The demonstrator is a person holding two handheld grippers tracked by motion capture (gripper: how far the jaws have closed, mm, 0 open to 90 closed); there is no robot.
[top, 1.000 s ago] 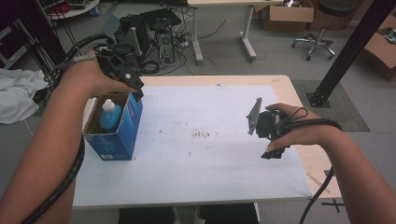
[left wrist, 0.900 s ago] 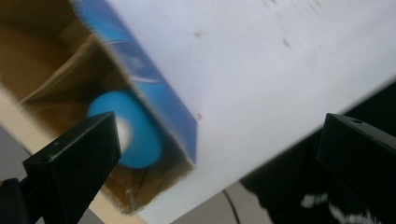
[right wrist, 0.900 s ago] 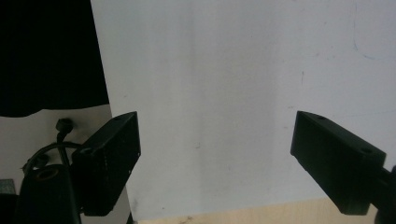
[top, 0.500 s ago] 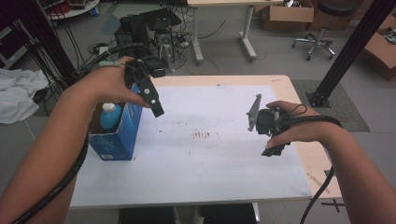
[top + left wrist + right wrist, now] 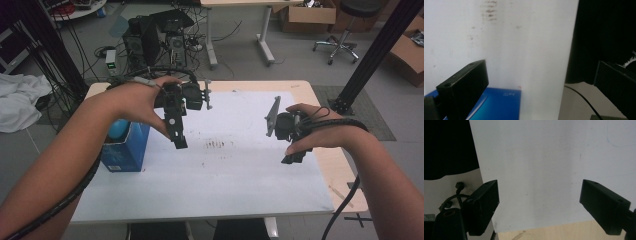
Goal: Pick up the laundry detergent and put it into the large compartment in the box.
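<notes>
Left gripper [image 5: 177, 142], jaws apart, now away from blue box [image 5: 122, 152]; right gripper [image 5: 295, 159] likewise spread.

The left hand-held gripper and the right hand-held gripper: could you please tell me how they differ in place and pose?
The left hand-held gripper is held above the white sheet close to the blue box; the right hand-held gripper is held near the sheet's right edge, far from the box. The left one's jaws point down toward the person; the right one's jaws are mostly hidden under the hand. Both stand open and hold nothing.

Soft, even indoor light; gripper views blurred, dark corners, no glare
</notes>
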